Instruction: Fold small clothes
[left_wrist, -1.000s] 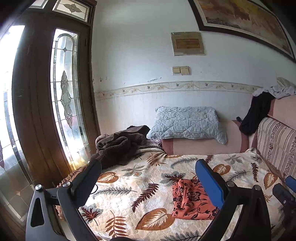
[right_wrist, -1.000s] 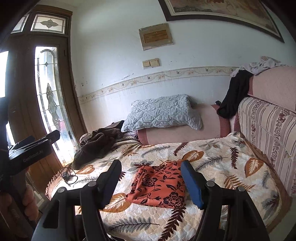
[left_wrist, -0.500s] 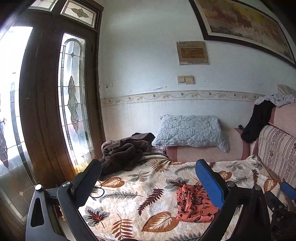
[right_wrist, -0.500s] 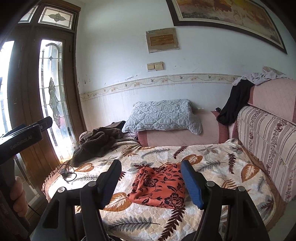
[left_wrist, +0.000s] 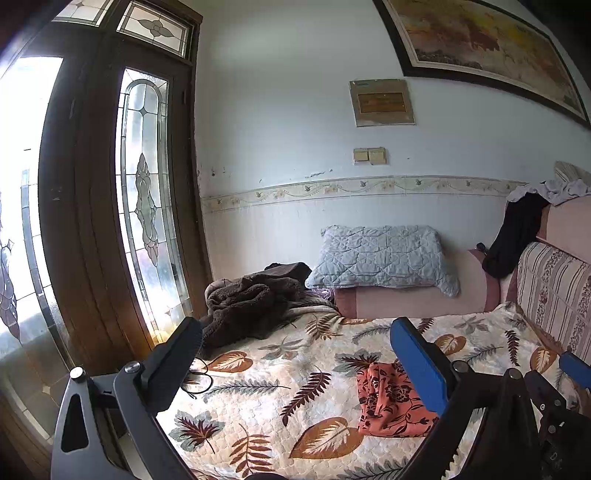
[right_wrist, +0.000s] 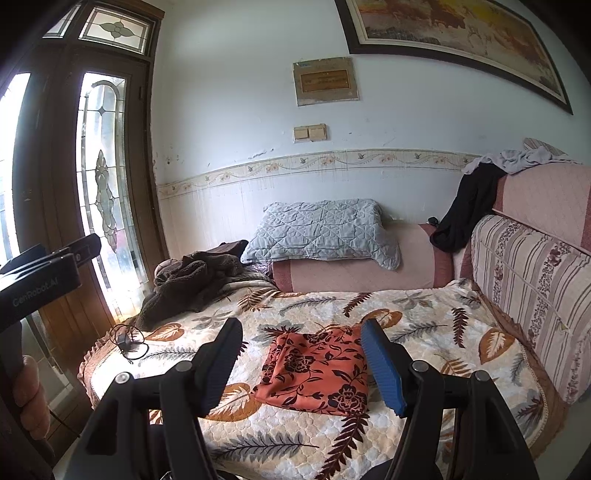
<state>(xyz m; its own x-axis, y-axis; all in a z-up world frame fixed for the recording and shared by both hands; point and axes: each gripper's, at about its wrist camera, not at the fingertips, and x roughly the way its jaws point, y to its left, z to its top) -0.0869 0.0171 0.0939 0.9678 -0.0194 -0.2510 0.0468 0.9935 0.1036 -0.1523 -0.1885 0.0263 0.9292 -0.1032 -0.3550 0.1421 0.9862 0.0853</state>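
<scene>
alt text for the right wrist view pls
An orange floral cloth lies folded on a leaf-print bedspread, framed between the open, empty fingers of the right gripper. Behind it a grey pillow leans against the wall, beside a brown blanket.

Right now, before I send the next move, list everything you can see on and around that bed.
orange floral cloth: one, orange with dark flowers, folded flat mid-bed
leaf-print quilt: one, cream with brown leaves, covering the bed
brown fleece garment: one, dark brown, heaped at the bed's window-side corner
quilted pillow: one, pale blue-grey, on the pink bolster
black garment: one, draped over the backrest
cable: one, black, at the quilt's edge
left gripper: fingers open, empty
right gripper: fingers open, empty
hand: one, on the left gripper's handle
</scene>
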